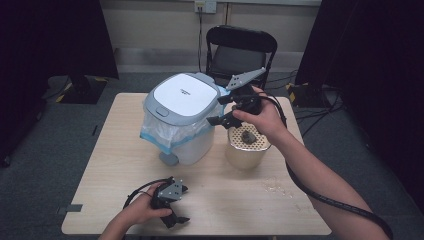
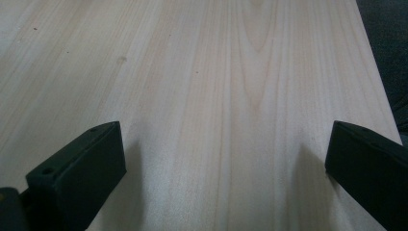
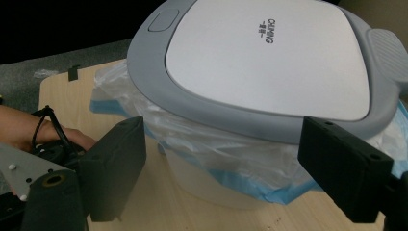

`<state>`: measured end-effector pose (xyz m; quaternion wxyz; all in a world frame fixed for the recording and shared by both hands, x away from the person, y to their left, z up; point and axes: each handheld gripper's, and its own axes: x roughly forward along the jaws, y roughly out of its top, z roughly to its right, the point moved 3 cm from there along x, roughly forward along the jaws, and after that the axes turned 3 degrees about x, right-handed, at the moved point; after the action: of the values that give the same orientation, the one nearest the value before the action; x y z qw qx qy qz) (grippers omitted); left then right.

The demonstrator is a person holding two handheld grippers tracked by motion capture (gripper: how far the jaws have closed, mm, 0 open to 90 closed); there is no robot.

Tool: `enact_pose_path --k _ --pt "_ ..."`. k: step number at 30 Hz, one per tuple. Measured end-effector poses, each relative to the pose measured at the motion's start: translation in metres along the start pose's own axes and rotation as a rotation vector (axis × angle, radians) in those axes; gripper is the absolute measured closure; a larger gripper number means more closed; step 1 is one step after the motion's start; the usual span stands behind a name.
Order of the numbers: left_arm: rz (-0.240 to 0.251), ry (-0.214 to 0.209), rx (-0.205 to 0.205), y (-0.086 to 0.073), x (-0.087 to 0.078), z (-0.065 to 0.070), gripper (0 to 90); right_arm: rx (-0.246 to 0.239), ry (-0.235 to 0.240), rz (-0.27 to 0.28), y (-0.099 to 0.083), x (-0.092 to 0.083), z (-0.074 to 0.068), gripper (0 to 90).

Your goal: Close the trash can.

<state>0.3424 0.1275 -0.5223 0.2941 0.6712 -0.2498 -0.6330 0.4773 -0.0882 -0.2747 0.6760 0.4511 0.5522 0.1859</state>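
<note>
Beside the white, grey-lidded plastic bin (image 1: 182, 117), right gripper (image 1: 223, 109) hovers, fingers apart; its smooth, light lid lifts best at the rim. Left gripper (image 1: 176, 205) rests on the worktop (image 1: 235, 200), fingers apart.

High view above table (image 1: 210, 200), gripper views low and close, right sharing lidded bin (image 3: 260, 62).

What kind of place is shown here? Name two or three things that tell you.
Probably a lab or recording room: a light wooden table, a black folding chair against a plain wall, dark curtains, grey carpet.
</note>
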Motion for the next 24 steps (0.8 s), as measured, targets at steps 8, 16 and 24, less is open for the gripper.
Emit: enact_pose_path --k 8,16,24 --pt "0.0 0.0 -0.001 0.0 0.0 0.0 0.0 0.015 0.0 0.011 -0.015 -0.009 0.004 16.4" --pt "0.0 0.0 -0.001 0.0 0.0 0.0 0.0 0.014 0.004 -0.003 -0.029 -0.015 0.005 16.1" --pt "0.004 0.001 -0.001 0.0 0.0 0.0 0.0 0.019 0.003 -0.014 -0.044 -0.017 0.002 15.8"
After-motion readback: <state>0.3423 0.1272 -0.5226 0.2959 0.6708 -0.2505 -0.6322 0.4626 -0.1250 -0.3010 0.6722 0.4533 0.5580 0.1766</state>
